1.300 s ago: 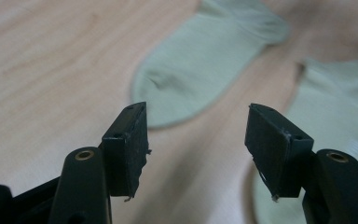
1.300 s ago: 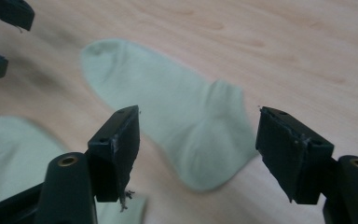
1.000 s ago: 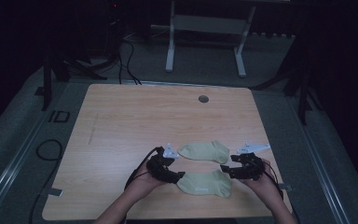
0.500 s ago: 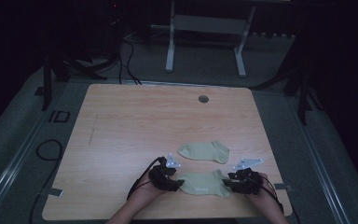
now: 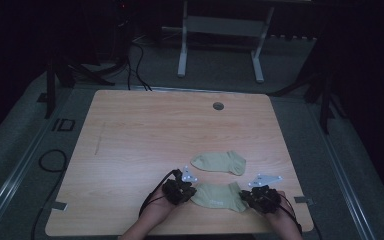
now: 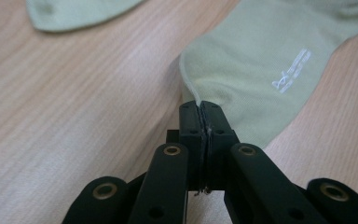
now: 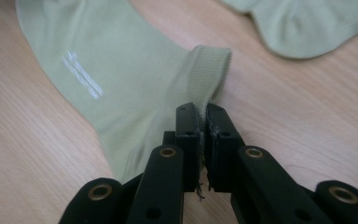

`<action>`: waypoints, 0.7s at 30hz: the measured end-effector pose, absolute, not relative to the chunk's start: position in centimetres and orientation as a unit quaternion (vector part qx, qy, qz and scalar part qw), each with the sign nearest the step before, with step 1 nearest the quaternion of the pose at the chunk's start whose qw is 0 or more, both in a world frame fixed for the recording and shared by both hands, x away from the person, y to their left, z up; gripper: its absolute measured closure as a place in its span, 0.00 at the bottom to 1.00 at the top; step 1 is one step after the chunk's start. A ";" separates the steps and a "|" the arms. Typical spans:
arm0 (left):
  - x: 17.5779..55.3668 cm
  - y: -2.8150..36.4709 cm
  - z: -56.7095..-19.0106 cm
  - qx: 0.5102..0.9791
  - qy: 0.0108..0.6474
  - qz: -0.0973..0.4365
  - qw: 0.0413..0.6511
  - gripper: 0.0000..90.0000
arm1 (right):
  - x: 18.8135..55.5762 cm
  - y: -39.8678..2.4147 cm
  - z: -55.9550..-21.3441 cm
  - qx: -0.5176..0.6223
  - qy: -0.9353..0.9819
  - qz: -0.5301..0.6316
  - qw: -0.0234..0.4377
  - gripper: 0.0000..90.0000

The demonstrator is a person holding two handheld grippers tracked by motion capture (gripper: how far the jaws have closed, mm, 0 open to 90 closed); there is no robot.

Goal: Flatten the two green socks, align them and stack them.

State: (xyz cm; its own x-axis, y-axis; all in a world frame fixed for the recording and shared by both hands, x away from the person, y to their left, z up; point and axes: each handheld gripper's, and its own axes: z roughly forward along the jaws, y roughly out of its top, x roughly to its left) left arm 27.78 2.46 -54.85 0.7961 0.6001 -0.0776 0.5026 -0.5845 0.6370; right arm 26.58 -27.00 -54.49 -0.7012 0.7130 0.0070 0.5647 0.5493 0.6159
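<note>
- The near sock (image 5: 216, 195) lies flat on the table (image 5: 145, 135), close to the table's 6 o'clock edge, stretched between the two grippers.
- The left gripper (image 5: 180, 190) sits at the sock's 9 o'clock end. Its jaws have just been closing and now stand pressed together on the sock's edge; the left gripper view shows the pale hem pinched between the black pads (image 6: 190, 122), with the sock (image 6: 261, 70) spreading away toward 1 o'clock.
- The right gripper (image 5: 261, 197) sits at the sock's 3 o'clock end. Its jaws have just been closing as well and now clamp the fabric just beside the ribbed cuff (image 7: 209, 70); a thin fold of cloth shows between the pads (image 7: 187, 126) in the right gripper view.
- White lettering (image 6: 291, 70) marks the sock's upper face.
- The far sock (image 5: 219, 162) lies flat toward 12 o'clock from the near one, near it but apart, touched by neither gripper.
- The person's hands (image 5: 152, 220) come in from the 6 o'clock edge, one behind each gripper.
- A small round grommet (image 5: 218, 106) sits near the table's 12 o'clock edge, well apart from both socks.
</note>
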 end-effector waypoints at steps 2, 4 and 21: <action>27.5 2.6 -54.2 0.883 0.312 0.081 0.341 0.98 | 26.5 -27.2 -54.1 0.371 0.867 0.309 0.122 0.95; 27.3 2.8 -53.6 0.881 0.309 0.082 0.349 0.98 | 26.4 -27.7 -53.3 0.383 0.856 0.330 0.110 0.95; 32.3 2.8 -49.9 0.865 0.337 0.098 0.358 0.98 | 31.6 -27.8 -48.8 0.396 0.835 0.349 0.154 0.94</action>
